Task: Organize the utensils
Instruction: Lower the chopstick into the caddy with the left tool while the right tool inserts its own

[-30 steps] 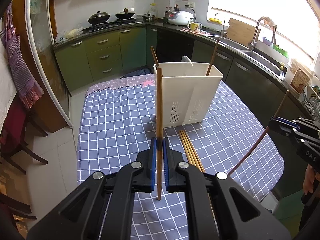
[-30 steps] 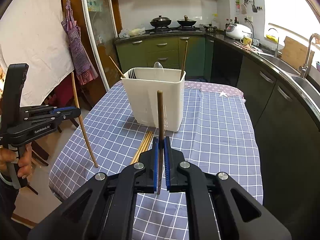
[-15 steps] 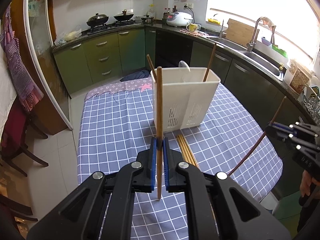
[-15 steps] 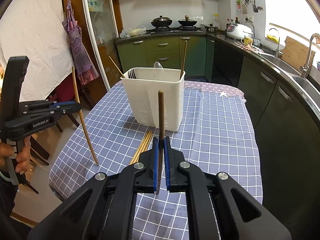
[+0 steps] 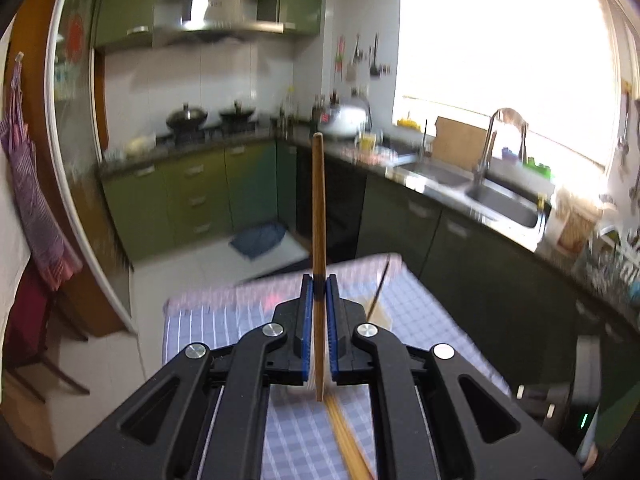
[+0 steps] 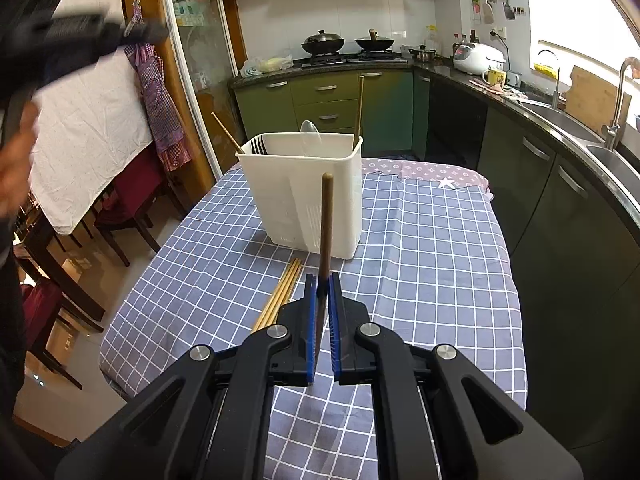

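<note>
Left claw (image 5: 319, 280) clenched on one light chopstick (image 5: 318, 200), right claw (image 6: 323, 280) on one dark chopstick (image 6: 325, 224), four loose chopsticks (image 6: 280, 294)

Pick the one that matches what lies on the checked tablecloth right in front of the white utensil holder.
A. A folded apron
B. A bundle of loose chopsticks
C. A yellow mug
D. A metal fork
B: a bundle of loose chopsticks lies flat on the tablecloth, just in front of the white utensil holder.

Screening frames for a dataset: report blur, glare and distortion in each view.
Left wrist view: motion-blurred throughout, window blown out, only the left gripper and its chopstick fairly crisp. Right wrist view: sharp on the white caddy; blurred top left; fisheye bends the countertop.
</note>
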The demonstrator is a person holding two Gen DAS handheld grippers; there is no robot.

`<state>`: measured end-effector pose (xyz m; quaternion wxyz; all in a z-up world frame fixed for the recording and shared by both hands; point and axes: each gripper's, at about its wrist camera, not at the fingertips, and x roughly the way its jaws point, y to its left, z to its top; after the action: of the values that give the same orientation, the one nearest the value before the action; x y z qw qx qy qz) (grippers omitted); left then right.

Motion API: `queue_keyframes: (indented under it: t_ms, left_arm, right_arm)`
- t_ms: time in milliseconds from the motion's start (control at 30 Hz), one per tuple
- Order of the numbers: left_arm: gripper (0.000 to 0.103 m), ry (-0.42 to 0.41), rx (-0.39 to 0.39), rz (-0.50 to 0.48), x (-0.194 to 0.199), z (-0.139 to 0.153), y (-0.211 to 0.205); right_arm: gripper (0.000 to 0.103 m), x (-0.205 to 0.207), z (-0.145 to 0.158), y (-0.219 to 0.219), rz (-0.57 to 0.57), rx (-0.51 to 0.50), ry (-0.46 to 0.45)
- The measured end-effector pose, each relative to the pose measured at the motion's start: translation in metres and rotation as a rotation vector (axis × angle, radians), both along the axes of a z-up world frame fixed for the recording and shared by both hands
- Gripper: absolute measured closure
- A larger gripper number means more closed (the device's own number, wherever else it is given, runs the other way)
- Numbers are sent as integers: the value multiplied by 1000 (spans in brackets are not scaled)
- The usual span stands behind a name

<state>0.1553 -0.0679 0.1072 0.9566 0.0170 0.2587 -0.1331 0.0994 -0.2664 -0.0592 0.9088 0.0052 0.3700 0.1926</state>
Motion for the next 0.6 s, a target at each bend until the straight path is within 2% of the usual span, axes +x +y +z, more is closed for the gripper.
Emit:
queue_keyframes:
  t_ms: [100, 200, 400, 600]
  left_arm:
    - [96, -48, -8, 15, 20, 8, -11]
    - [96, -63, 11, 46, 41, -2, -21]
    - [96, 19, 33, 108, 76, -42, -23]
    - [94, 70, 84, 110, 78, -69, -19]
  right_arm:
    - [96, 0, -2, -2, 3, 11, 1]
    - [96, 1, -3, -4, 12, 20, 4]
    - [96, 4, -5, -10, 30, 47, 18]
    - [96, 11, 0, -13, 37, 69, 28]
